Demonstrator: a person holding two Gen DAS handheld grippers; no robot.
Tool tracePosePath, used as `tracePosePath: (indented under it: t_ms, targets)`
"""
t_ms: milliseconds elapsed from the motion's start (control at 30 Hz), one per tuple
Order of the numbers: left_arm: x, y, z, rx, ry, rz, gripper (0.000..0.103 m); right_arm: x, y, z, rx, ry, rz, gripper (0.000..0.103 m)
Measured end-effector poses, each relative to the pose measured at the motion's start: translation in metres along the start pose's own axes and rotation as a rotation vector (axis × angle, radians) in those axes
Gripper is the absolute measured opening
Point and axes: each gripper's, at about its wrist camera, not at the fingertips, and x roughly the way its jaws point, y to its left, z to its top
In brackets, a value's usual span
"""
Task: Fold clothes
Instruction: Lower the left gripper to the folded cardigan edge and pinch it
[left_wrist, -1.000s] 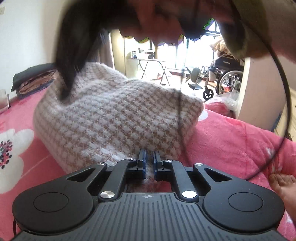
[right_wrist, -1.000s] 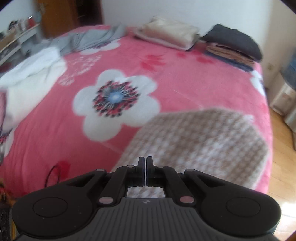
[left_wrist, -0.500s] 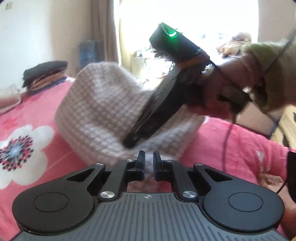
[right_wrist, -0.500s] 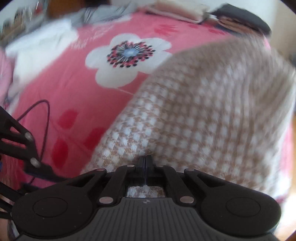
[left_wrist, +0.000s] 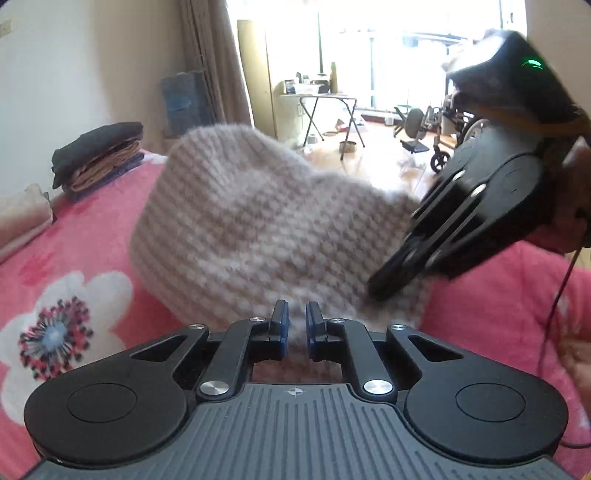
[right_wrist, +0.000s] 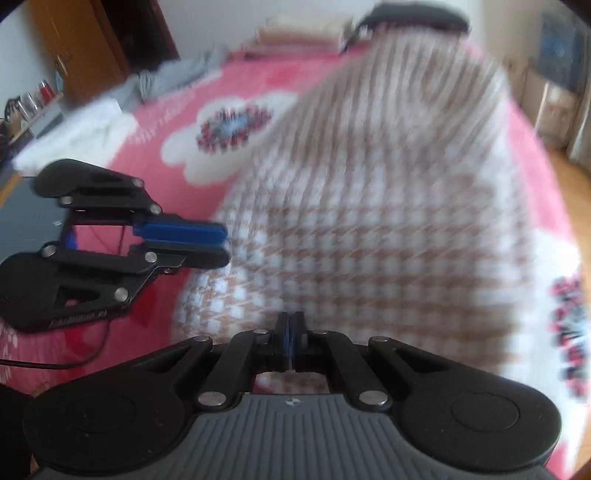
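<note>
Item: fold in progress, one knit garment on a bed.

Left claw (left_wrist: 296, 325): nearest in its own view, its fingers standing slightly apart with the near hem of the knit (left_wrist: 258, 229) pinched between them. In the right view its blue pads (right_wrist: 177, 232) are lying together at the knit's left edge.

Right claw (right_wrist: 290, 334): fingers pressing tight together on the hem, checked cloth showing just behind them. In the left view it is reaching down onto the knit's right corner.

Knit: a beige-and-white checked piece, rising from both claws as a raised, rounded mound over the pink flowered blanket (left_wrist: 491, 295). It is blurring in the right view, so it appears to be moving. It is not lying flat; no crease is set.

Judgement: this piece is mid-fold, both near corners held and the cloth lifted. Laying it down and squaring it is what remains, by the look of it.

Farther on the bed: a folded stack (left_wrist: 98, 157), dark on top, and a pale folded piece (right_wrist: 306, 31) beside it. Loose grey cloth (right_wrist: 177, 75) and white cloth (right_wrist: 74, 136) are lying unfolded at the far left, so more seems left.
</note>
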Motion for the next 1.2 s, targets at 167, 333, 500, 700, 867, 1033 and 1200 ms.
tracePosePath:
  t_ms: [167,333,500,700,867,1033,1200]
  targets:
    - [0.022,0.010,0.027,0.027,-0.009,0.022,0.013,-0.049,-0.030,0.003,0.103,-0.183,-0.080,0.001]
    - [0.086,0.021,0.072,0.100,-0.063,0.081,0.020,-0.064,-0.067,-0.006,0.212,-0.271,-0.126,0.034]
    - [0.135,0.026,0.088,0.122,-0.044,0.110,0.021,-0.062,-0.083,-0.021,0.252,-0.293,-0.096,0.034]
    - [0.159,0.015,0.079,0.150,-0.015,0.121,0.021,-0.045,-0.085,-0.027,0.205,-0.261,-0.084,0.021]
    - [0.172,0.008,0.078,0.167,-0.011,0.121,0.021,-0.046,-0.087,-0.036,0.226,-0.258,-0.098,0.002]
    - [0.191,0.006,0.075,0.162,0.046,0.136,0.022,-0.049,-0.095,-0.036,0.264,-0.256,-0.068,0.002]
    - [0.196,0.003,0.074,0.183,0.063,0.150,0.021,-0.050,-0.116,-0.035,0.374,-0.251,0.035,0.013]
